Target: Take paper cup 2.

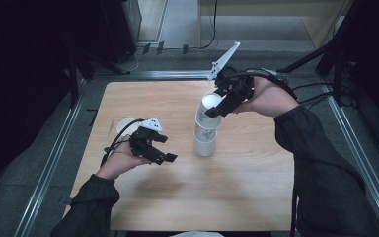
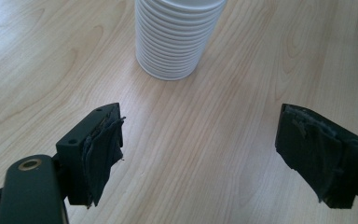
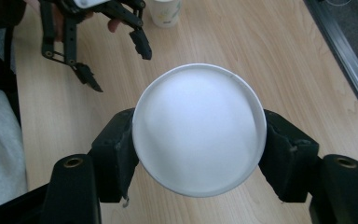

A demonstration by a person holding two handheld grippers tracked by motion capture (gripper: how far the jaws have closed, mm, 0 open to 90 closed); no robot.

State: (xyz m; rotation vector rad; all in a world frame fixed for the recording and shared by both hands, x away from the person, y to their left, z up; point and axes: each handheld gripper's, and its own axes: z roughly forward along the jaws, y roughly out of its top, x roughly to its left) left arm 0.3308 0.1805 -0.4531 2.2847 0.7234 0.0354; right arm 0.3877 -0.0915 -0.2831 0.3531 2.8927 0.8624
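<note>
At the left of the wooden table (image 1: 143, 98), a single paper cup (image 1: 125, 125) stands just beyond the person's left hand. The left gripper (image 1: 164, 148) hovers over the near-left part of the table, its jaws spread wide and holding nothing. In the left gripper view, the ribbed white base of the cup stack (image 2: 174, 39) stands on the wood ahead of those jaws, well apart from the worn pads (image 2: 103, 151) on either side, with bare table between them.

Towards the middle of the table, the cup stack (image 1: 206, 133) stands upright, printed cups nested one in another. The top cup (image 1: 210, 106) sits tilted at the head of the stack, and the right gripper (image 1: 216, 109) reaches in from the far right and pinches it. In the right gripper view, the top cup (image 3: 199, 129) lies squarely between the two jaws, each pad pressed against an opposite side of its wall just below the rim, its white inside facing the camera.
</note>
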